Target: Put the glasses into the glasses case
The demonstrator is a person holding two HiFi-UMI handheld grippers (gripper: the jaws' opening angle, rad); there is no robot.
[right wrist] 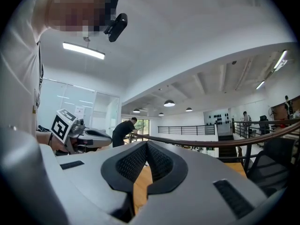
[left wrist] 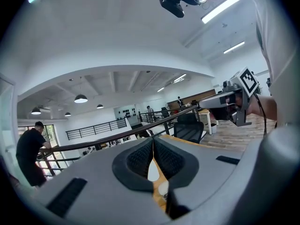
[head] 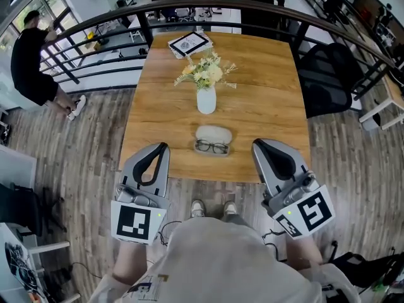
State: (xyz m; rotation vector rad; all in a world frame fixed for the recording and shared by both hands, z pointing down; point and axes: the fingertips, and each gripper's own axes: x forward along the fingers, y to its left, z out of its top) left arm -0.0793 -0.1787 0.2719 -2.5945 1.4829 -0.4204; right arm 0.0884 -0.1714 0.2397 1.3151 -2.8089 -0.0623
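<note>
Black-framed glasses (head: 211, 147) lie in the lower half of an open pale grey glasses case (head: 213, 133), near the front edge of the wooden table (head: 265, 106). My left gripper (head: 163, 148) hangs at the table's front edge, left of the case and apart from it. Its jaws (left wrist: 153, 139) meet at the tips with nothing between them. To the right of the case, my right gripper (head: 257, 144) is also apart from it and shut on nothing (right wrist: 146, 144). Both grippers point out across the table.
A white vase of flowers (head: 206, 100) stands just behind the case, with a framed card (head: 189, 43) at the far end. A black office chair (head: 325, 81) sits at the table's right. A dark railing (head: 95, 24) curves behind, and a person (head: 31, 62) leans on it at far left.
</note>
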